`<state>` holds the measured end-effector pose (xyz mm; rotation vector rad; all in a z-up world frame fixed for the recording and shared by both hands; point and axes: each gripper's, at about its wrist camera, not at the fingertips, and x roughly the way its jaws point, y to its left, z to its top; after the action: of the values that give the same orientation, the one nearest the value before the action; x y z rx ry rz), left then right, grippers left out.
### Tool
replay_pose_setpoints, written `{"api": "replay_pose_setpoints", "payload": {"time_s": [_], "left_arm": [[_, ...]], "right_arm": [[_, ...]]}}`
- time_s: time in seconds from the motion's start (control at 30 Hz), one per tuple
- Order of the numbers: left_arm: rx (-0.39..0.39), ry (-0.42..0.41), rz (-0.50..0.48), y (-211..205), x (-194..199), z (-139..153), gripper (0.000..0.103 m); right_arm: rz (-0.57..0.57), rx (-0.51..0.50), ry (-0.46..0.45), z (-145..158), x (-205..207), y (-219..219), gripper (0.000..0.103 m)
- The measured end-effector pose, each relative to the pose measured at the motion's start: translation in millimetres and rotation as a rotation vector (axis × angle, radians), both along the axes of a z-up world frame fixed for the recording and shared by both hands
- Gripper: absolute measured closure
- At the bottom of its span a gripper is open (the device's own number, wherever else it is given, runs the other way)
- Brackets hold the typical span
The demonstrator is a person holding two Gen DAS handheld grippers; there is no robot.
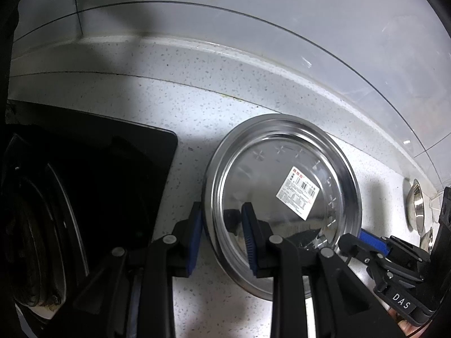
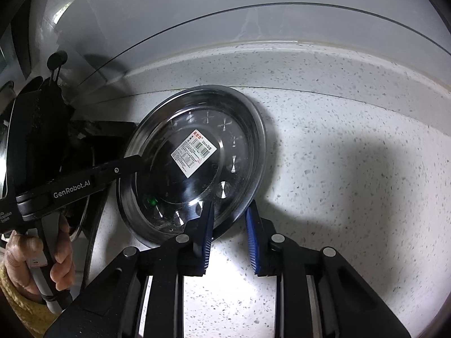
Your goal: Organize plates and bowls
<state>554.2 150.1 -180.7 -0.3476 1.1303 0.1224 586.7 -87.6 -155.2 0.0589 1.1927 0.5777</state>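
Both grippers' fingers (image 1: 197, 233) straddle one steel plate (image 1: 282, 169) (labelled) rim.

Black left gripper (image 2: 135, 166) lettered GenRobot.AI, blue ribbed jaws, silver pivot screws, mustard knit sleeve (image 2: 17, 304)

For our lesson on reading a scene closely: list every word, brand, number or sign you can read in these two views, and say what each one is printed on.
"GenRobot.AI": on the arm of the left gripper, in the right wrist view.
"DAS": on the body of the right gripper, in the left wrist view.
"18cm": on the white sticker inside the steel plate; its barcode, red marks and fine print are too small to read.
Small white print at that gripper's base: illegible.
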Motion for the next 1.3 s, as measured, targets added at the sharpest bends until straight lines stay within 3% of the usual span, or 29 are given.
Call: {"api": "replay_pose_setpoints", "payload": {"time_s": [0.63,0.7,0.77,0.8,1.3], "left_arm": [[0.046,0.0,-0.007,-12.0,2.0,0.5,0.077],[0.064,-0.002,-0.011,-14.7,1.3,1.0,0.079],[0.105,0.006,-0.013,-19.4,1.4,0.6,0.09],[0.112,0.004,-0.012,-19.8,0.5,0.9,0.091],[0.033,0.002,-0.013,-28.2,-27.4,-2.1,0.092]], "right_arm": [[-0.009,0.049,-0.006,3.4,-14.0,-7.3,0.077],[-0.016,0.036,-0.017,3.9,-15.2,-7.6,0.08],[-0.019,0.04,-0.018,3.6,-14.2,-7.8,0.081],[-0.021,0.04,-0.02,3.5,-14.4,-8.1,0.081],[-0.057,0.041,-0.03,10.9,-23.4,-21.2,0.084]]}}
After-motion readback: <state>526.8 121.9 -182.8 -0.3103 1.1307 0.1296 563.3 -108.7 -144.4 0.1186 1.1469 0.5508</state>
